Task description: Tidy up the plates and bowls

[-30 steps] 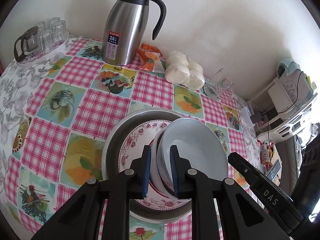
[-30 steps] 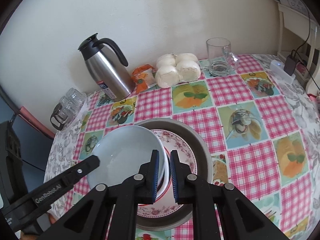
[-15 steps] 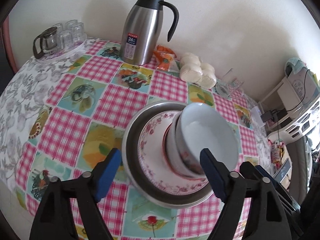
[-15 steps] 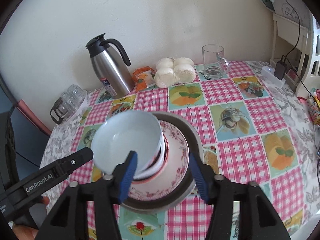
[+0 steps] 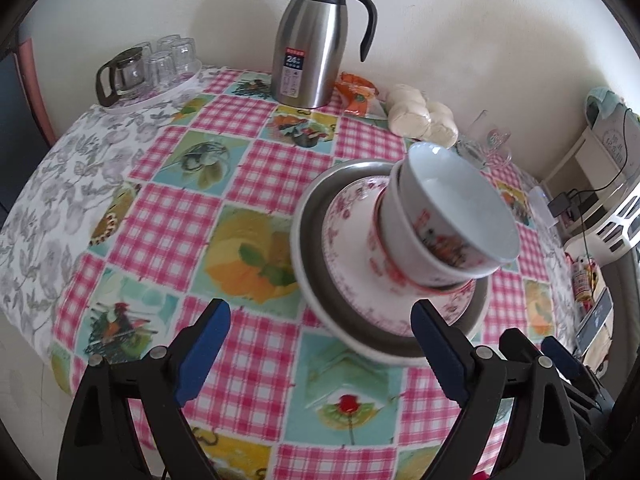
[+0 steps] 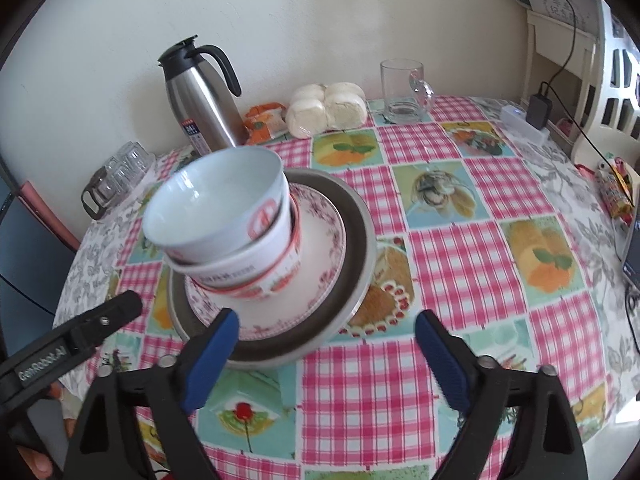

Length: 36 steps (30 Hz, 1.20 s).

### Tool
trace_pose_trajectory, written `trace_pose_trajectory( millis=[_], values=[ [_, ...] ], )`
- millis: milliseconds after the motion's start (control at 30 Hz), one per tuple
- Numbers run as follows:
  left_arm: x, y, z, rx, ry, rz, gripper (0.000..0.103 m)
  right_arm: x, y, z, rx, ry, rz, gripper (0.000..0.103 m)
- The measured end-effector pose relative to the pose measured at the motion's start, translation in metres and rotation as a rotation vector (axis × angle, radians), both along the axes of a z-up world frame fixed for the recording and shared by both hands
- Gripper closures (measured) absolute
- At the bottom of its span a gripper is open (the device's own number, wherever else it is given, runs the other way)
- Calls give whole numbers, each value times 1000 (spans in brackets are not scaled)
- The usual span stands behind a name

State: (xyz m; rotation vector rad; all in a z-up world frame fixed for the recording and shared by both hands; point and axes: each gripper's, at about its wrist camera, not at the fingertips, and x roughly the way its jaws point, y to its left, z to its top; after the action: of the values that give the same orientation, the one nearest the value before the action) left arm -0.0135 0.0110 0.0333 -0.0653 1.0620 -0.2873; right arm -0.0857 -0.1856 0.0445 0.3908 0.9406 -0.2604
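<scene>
Facing glass mug (image 6: 404,92), right view only

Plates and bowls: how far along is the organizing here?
Looks nearly done: two bowls sit nested on the floral plate, which lies in the metal pan. In hand: nothing; the left hand-held gripper and right hand-held gripper are opening, jaws empty. No other loose plates or bowls show.

Black plastic left claw (image 5: 320,346) and right claw (image 6: 326,350), each with two blue-padded fingers (image 6: 210,362), silver screws at the joints; white "GenRobot.AI" lettering on one arm.
</scene>
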Motion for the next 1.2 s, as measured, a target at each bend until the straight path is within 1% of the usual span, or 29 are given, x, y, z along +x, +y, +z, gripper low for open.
trace_pose_trajectory(
  millis=[67,267,400,467,533,600,700,733,833,1000,1200],
  values=[
    [-6,3,-1,19,-4,-4,11,-5,2,-4,-5,4,1,0],
    [-23,2,-7,100,-17,-35,11,-13,7,-11,-17,16,0,0],
    [-32,-1,-13,117,1,-63,11,-18,10,-12,-33,19,1,0],
    [-35,-3,-15,148,6,-65,11,-21,11,-13,-39,20,0,0],
    [-40,-3,-13,163,-10,-52,11,-24,11,-13,-44,21,0,0],
    [-45,-2,-12,158,-17,-46,11,-27,11,-14,-47,26,0,0],
    [-48,1,-15,139,7,-41,11,-30,11,-16,-51,34,0,0],
    [-47,1,-17,149,16,-34,11,-31,11,-16,-53,37,0,0],
    [-49,0,-19,212,20,-10,11,-33,12,-17,-58,45,3,0],
    [-54,1,-19,209,18,-16,11,-36,14,-19,-65,60,11,0],
    [-58,-2,-20,226,21,-33,11,-41,14,-20,-67,67,10,0]
  ],
)
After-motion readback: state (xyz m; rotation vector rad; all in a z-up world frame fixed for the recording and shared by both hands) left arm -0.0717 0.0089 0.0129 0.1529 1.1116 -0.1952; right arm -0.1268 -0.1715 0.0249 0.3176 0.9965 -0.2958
